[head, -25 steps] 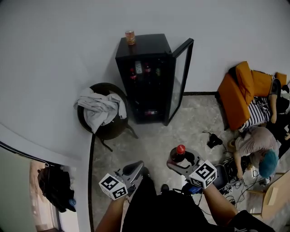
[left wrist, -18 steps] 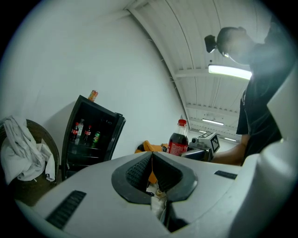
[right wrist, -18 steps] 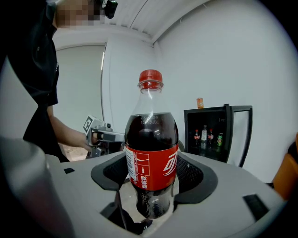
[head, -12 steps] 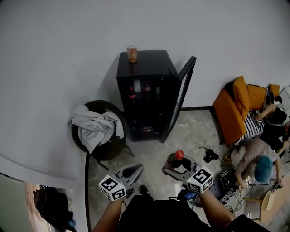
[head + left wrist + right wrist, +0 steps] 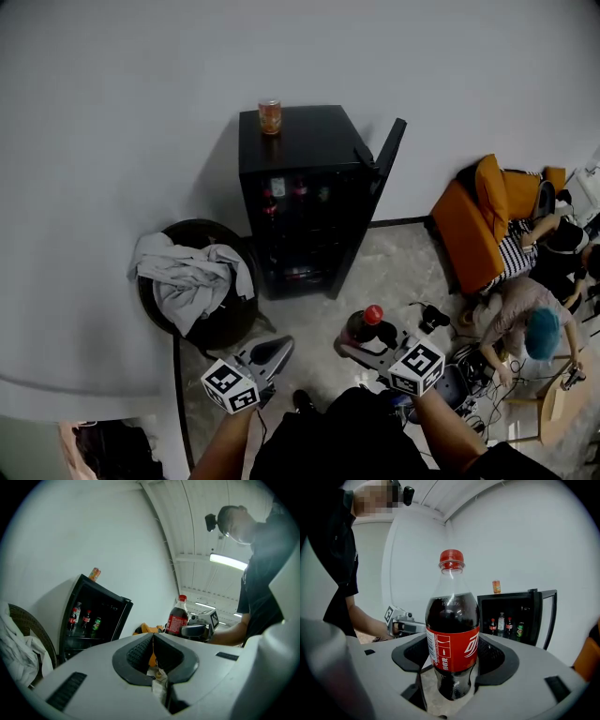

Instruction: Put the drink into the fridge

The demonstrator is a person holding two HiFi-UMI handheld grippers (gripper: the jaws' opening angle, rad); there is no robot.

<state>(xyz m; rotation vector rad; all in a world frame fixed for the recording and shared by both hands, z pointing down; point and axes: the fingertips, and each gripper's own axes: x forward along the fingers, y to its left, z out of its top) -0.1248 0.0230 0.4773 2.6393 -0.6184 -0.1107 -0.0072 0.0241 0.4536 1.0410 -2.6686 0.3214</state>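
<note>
Right gripper: jaws clamped on the body of the upright bottle, which has dark contents, a red cap and a red label. It is held above the floor, well apart from the fridge. Left gripper: jaws closed, nothing between them. The fridge door stands open on the right side. Shelved bottles stand inside, and 1 can stands on the fridge top. A chair draped with a grey cloth is just beside the fridge. Compared with 1 s ago, the bottle remains in the same grip. The fridge lies lower in the head view, with more of its top showing.
</note>
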